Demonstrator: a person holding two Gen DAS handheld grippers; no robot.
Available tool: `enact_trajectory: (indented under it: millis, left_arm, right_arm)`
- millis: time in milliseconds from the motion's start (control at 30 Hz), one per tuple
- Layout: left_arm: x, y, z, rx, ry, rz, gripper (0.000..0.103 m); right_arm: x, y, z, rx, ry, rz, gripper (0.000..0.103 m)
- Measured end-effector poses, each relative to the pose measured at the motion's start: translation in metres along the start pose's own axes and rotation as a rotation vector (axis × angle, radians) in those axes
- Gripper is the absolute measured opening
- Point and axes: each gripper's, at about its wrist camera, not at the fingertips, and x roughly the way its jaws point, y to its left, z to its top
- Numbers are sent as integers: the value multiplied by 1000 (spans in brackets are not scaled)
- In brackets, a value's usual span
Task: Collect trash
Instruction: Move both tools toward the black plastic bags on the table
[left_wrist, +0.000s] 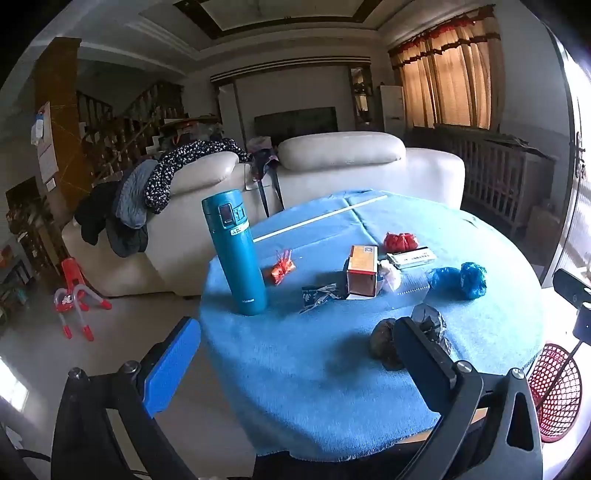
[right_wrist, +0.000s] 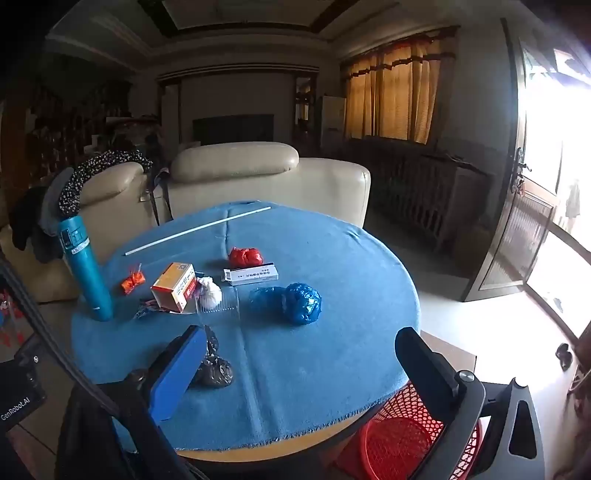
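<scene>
My left gripper (left_wrist: 295, 354) and right gripper (right_wrist: 299, 369) both hang released and empty above the surface (right_wrist: 332, 258). Nothing looks collected: blue bag (right_wrist: 303, 302), red wrapper (right_wrist: 244, 256), box (right_wrist: 174, 286) remain; red basket (right_wrist: 399, 443) waits below.

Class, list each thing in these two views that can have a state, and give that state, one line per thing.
left tool: open, empty
right tool: open, empty
teal flask: upright, lid shut
orange box: standing on the blue cloth
blue bags: crumpled, on the cloth
dark bags: crumpled, near table edge
red basket: beside the table, contents not visible
</scene>
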Motion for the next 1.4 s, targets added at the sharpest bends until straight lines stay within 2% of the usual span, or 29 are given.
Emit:
enact_trajectory:
  millis: [567, 833, 1400]
  left_arm:
    - [6, -9, -2, 9, 16, -18, 103]
    - [21, -18, 1, 14, 44, -37, 103]
    - [62, -29, 10, 16, 116, -56, 103]
  right_arm:
    - [11, -2, 0, 28, 26, -11, 103]
    - [21, -6, 0, 21, 9, -36, 103]
    - [65, -7, 13, 66, 81, -13, 103]
